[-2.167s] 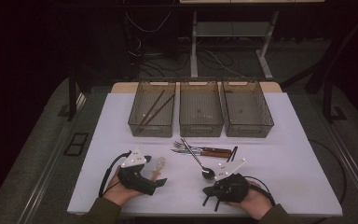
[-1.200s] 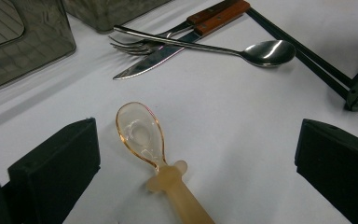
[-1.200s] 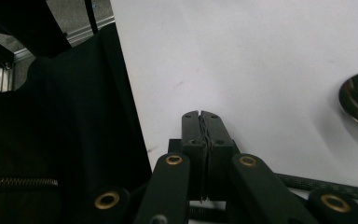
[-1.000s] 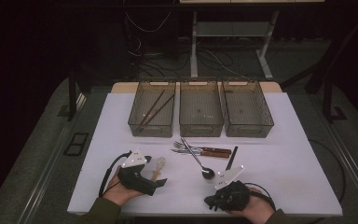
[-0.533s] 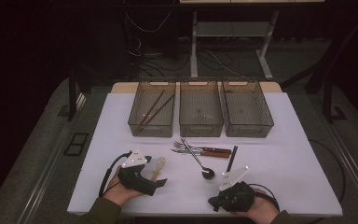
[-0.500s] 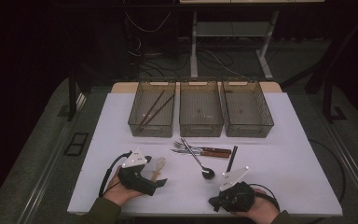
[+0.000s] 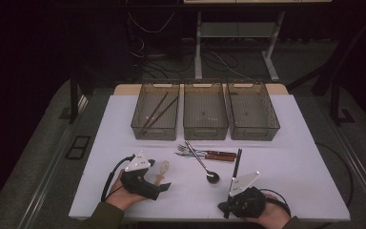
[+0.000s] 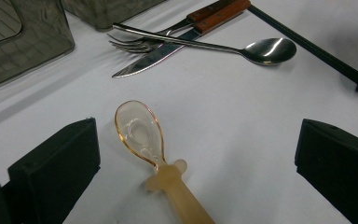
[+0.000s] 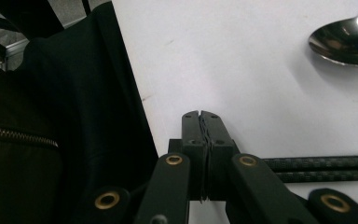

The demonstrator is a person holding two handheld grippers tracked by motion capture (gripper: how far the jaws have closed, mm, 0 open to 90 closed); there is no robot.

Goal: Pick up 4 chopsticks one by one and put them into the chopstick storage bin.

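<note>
A: Right gripper (image 7: 225, 208) has drawn back toward the table's near edge, jaws clenched on a pair of black chopsticks (image 7: 235, 172), lifting them off the cloth; I'd say they're bound for a bin.

B: Slim, dark, angled up toward the cutlery pile; left gripper (image 8: 193, 154) unmoved, jaws released, wide around the clear plastic spoon (image 8: 139, 132) lying flat.

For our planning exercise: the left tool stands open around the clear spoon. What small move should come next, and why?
Probably close the left tool on the clear spoon: its handle lies on the white table between the open jaws, untouched by either, so a squeeze should grip it.
</note>
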